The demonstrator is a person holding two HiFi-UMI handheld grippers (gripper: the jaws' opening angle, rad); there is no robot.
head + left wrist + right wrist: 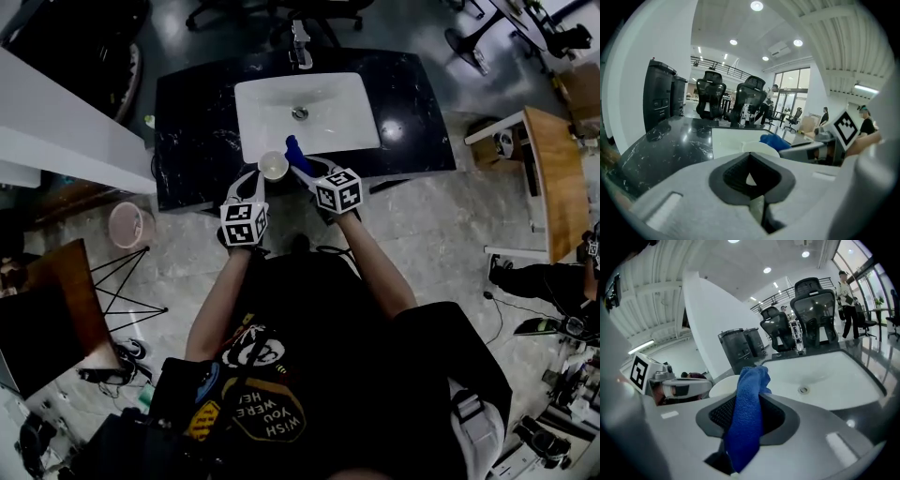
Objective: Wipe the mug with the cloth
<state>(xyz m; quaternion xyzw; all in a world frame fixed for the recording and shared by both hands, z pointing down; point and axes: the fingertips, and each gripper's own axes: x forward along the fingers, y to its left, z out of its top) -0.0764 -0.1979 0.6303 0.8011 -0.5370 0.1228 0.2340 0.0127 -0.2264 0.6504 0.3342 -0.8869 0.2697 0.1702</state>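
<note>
Over sink [323, 117], right gripper's [748, 404] fingers [779, 417] pinch cloth [750, 380].

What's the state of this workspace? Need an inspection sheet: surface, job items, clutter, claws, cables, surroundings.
Surface: black counter with a white sink; the basin looks empty.
Job's things: white mug held over the sink's front edge; blue cloth with its tip at the mug's rim.
Clutter: pink bucket on the floor, left of the counter.
Grippers: left claw shut on the mug; right claw shut on the blue cloth.
Cables: dark cable on the floor at the right, apart from the counter.
Surroundings: office chairs behind the counter; wooden table at the right.
</note>
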